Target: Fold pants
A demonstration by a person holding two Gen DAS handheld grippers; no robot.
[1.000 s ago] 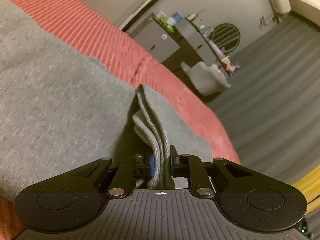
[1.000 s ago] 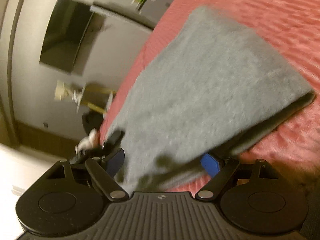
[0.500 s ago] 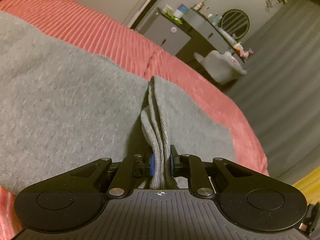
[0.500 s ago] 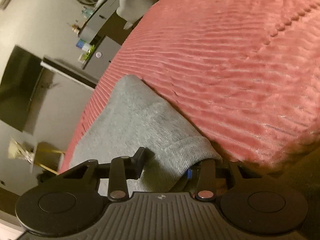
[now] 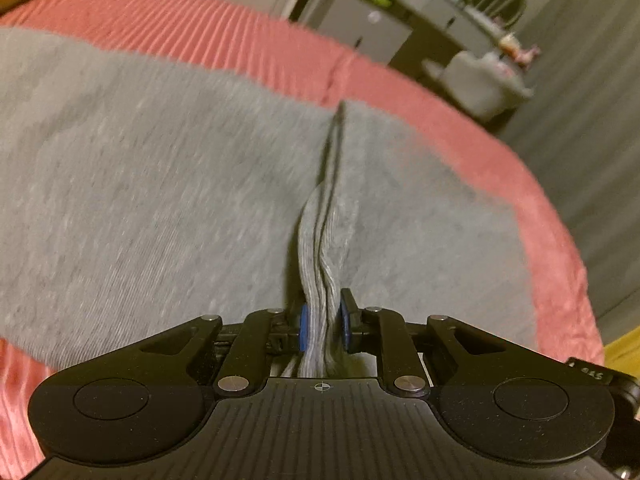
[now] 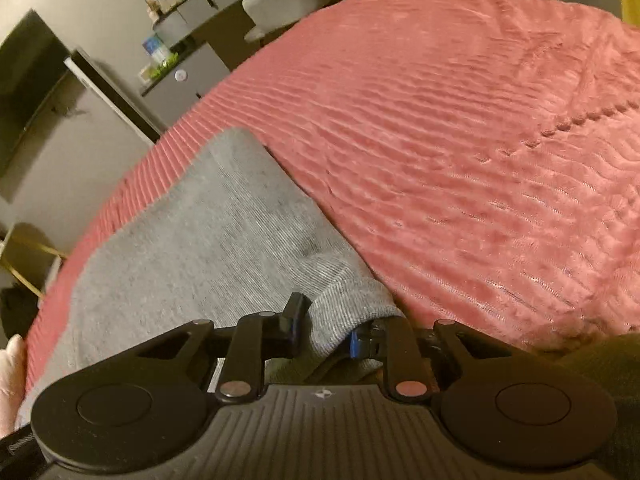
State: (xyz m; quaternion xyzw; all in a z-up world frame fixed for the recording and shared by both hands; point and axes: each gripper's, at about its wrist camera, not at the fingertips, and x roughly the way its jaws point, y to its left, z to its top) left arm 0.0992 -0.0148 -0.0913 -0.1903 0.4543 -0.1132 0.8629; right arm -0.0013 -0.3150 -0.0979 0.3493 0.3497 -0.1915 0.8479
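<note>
Grey knit pants (image 5: 160, 184) lie spread on a red ribbed bedspread (image 5: 224, 36). My left gripper (image 5: 323, 326) is shut on a bunched ribbed edge of the pants, which rises as a ridge straight ahead. In the right wrist view the pants (image 6: 192, 248) lie to the left on the bedspread (image 6: 460, 152). My right gripper (image 6: 325, 334) is shut on a ribbed corner of the pants, low over the bed.
A grey cabinet (image 5: 360, 36) with small items on top and a pale chair (image 5: 484, 76) stand past the bed's far edge. The same cabinet (image 6: 188, 76) and a dark screen (image 6: 28, 76) show in the right wrist view. Grey floor lies at right.
My right gripper has closed from wide open onto the pants corner and swung over the bed. My left gripper keeps its hold and has lifted the view; the pants spread flatter.
</note>
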